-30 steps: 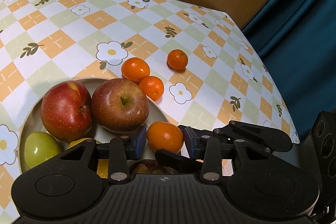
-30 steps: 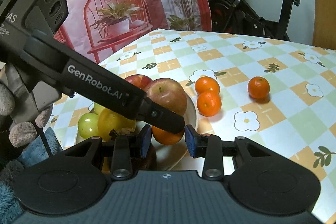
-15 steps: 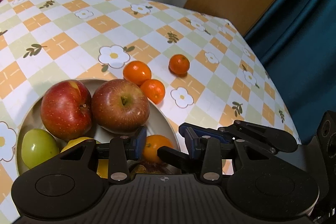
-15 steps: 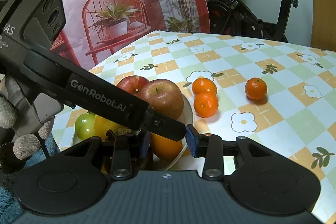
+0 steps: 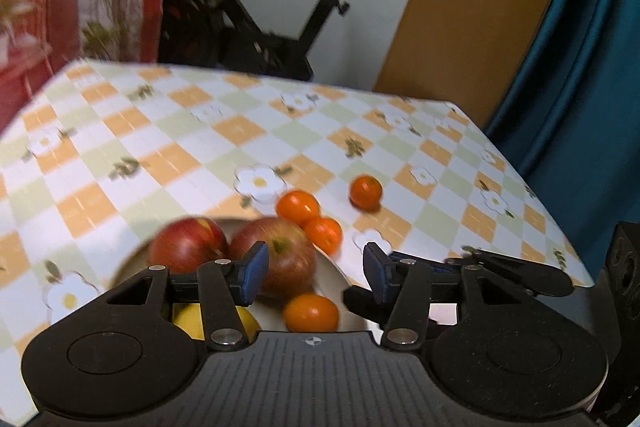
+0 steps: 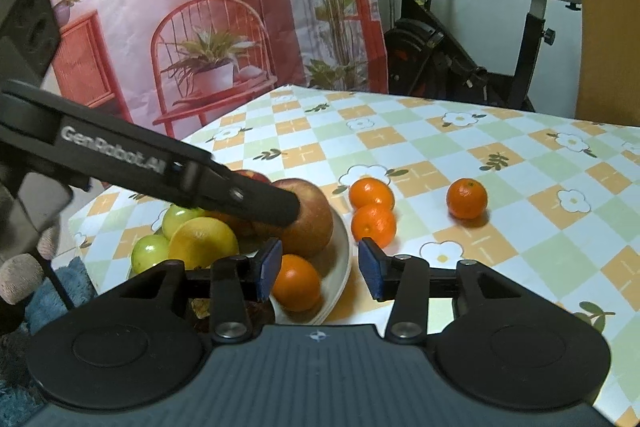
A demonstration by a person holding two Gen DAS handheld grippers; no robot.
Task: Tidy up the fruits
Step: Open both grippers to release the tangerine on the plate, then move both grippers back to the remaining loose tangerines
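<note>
A white plate [image 6: 342,255] holds two red apples [image 5: 280,259], green fruits [image 6: 151,253], a yellow fruit [image 6: 202,241] and one mandarin [image 6: 296,283]. The mandarin also shows in the left wrist view [image 5: 311,313]. Three mandarins lie on the tablecloth right of the plate: two close together [image 6: 372,193] [image 6: 374,225] and one farther right [image 6: 466,198]. My left gripper [image 5: 314,273] is open and empty above the plate's near edge. My right gripper [image 6: 319,269] is open and empty just in front of the plate.
The table has a checked flower tablecloth [image 6: 520,163]. Its right edge [image 5: 560,227] lies near a blue curtain [image 5: 592,67]. An exercise bike [image 6: 460,39] and a pink backdrop [image 6: 180,7] stand behind the table.
My left gripper has let go of the mandarin, which now lies on the plate. The left gripper has lifted and tilted up. Both grippers have opened wider and drawn back.
</note>
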